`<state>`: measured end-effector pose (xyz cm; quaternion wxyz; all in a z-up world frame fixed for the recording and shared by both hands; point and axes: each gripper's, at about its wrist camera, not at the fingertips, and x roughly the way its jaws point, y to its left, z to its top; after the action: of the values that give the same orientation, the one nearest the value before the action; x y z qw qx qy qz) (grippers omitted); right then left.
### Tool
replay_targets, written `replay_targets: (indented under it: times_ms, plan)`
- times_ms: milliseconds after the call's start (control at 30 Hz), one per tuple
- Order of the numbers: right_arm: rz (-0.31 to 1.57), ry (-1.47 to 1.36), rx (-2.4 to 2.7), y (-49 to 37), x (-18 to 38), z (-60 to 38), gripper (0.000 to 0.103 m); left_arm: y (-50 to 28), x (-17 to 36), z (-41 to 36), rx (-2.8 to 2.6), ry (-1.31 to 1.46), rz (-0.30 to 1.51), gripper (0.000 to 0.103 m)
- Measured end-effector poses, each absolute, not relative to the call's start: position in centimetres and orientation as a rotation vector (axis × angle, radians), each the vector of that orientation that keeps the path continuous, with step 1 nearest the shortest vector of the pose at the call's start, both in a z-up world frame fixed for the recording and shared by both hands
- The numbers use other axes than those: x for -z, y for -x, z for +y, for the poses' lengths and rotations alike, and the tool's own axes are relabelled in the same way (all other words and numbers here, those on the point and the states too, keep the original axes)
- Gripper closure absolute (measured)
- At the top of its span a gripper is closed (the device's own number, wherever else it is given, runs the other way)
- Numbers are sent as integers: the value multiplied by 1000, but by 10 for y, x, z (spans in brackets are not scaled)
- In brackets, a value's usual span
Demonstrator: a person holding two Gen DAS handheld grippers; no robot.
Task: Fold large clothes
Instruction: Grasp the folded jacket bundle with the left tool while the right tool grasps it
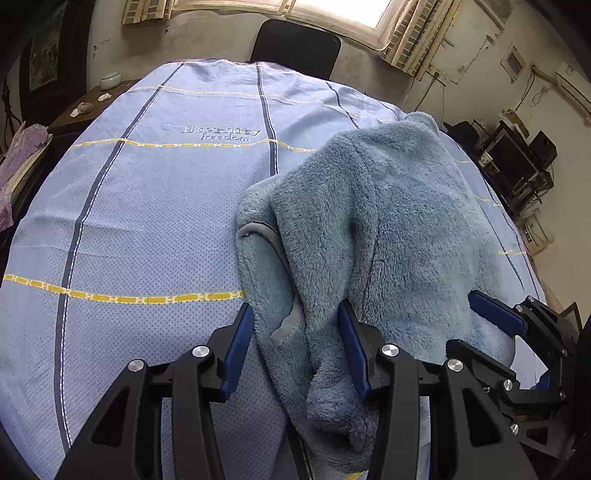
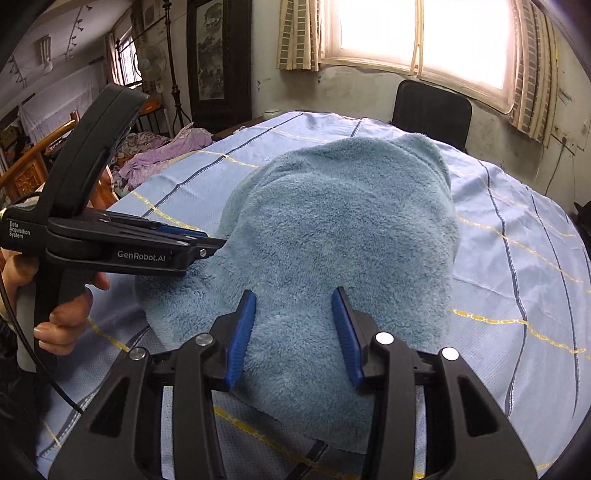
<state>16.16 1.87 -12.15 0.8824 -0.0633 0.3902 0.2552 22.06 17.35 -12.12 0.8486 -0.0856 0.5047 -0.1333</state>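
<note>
Clearly, my left claw [image 1: 297, 345] stood spread wide at the lower centre of its own frame, fingers parted, with a bunched fold of the blue fleece garment [image 1: 376, 221] lying between them but not pinched. That garment filled the right half of the frame, its grey-edged trim curling down the middle, and it rested on the light blue sheet [image 1: 147, 206] with yellow and navy stripes covering the surface. In the right wrist view, my right claw [image 2: 293, 332] was likewise released, both blue pads apart over the near edge of the garment [image 2: 340, 229], which sat at the centre of the frame. At the left edge of that frame I saw the left claw [image 2: 207, 243] from the side, its tip touching the fleece. Whether that tip actually pressed into the fabric I could not quite tell. A black chair [image 2: 430, 110] stood at upper right beneath the window [image 2: 417, 33].
</note>
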Motion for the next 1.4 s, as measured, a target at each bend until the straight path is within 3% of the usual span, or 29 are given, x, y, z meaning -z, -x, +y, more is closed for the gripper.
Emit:
replay_targets:
  times_ms: [233, 600, 867, 1000, 1300, 1400]
  plan:
    - [832, 121, -592, -165, 121, 11, 61, -219, 114, 177, 265, 172, 1057, 53]
    - [821, 29, -625, -170, 106, -2, 59, -198, 62, 168, 322, 274, 791, 55]
    - [808, -58, -535, -203, 87, -13, 63, -209, 88, 152, 334, 219, 914, 54]
    - [845, -82, -505, -225, 95, -8, 67, -215, 106, 151, 331, 199, 993, 48]
    - [840, -26, -492, -222, 113, 5, 62, -219, 107, 166, 354, 300, 1004, 42]
    - [809, -93, -522, -215, 97, -15, 52, -213, 90, 181, 345, 345, 948, 42]
